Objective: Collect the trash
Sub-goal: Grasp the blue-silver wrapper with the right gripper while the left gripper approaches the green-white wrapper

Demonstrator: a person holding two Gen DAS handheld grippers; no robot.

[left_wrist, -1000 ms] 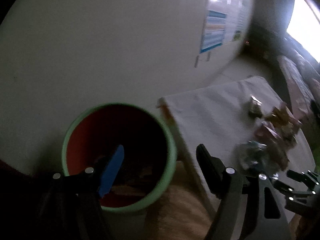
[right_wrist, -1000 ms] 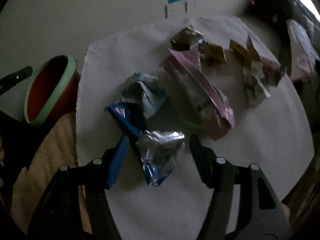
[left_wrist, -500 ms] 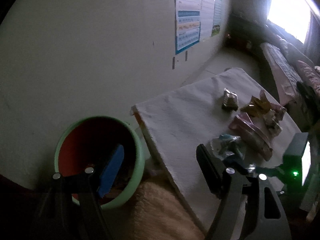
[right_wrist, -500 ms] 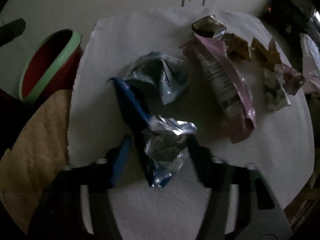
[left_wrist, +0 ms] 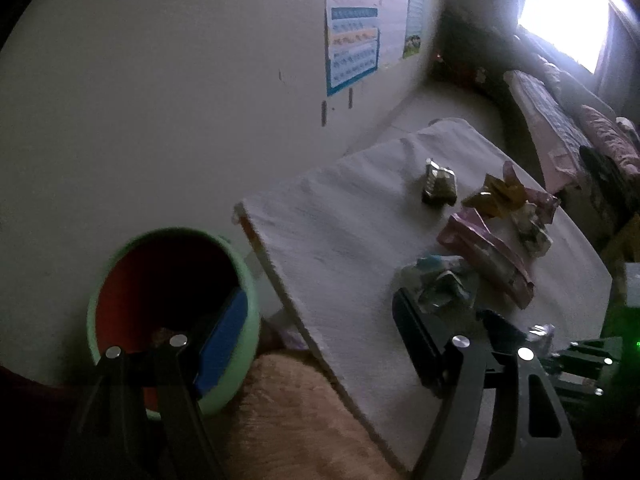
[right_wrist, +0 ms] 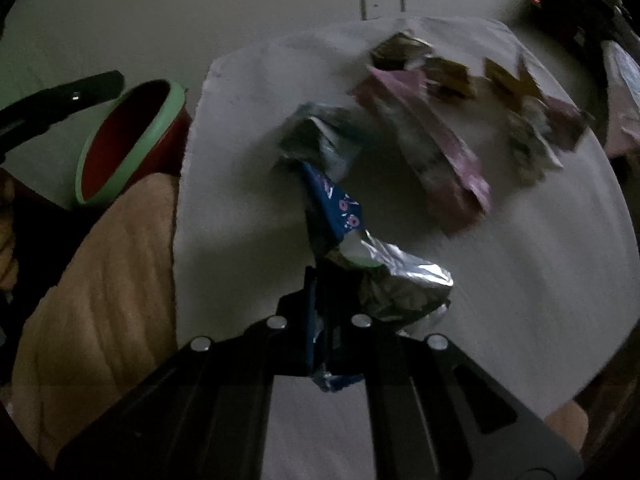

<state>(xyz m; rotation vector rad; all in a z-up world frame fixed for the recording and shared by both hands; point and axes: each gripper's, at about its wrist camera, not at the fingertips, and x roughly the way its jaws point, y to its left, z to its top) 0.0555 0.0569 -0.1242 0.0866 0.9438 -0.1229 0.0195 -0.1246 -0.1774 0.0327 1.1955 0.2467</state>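
1. The right tool [right_wrist: 320, 312] has its jaws clamped together on the blue-and-silver foil wrapper [right_wrist: 352, 248]; they have just been closing onto it. The wrapper's silver end bulges out to the right of the jaws and its blue end points away toward the other litter.
2. The left tool [left_wrist: 316, 332] stands with its jaws apart and nothing between them, its blue-padded finger [left_wrist: 224, 340] in front of the bin [left_wrist: 124, 256].
3. The bin, red inside with a green rim, sits just off the left edge of the tabletop [right_wrist: 520, 280], against the wall.
4. On the white-covered tabletop lie a crumpled pale-blue wrapper [right_wrist: 320, 136] just beyond the held one, a long pink wrapper [right_wrist: 432, 148], and smaller brown and yellow wrappers [right_wrist: 440, 72] farther back.
5. A tan fuzzy cushion [right_wrist: 100, 272] lies beside the bin.
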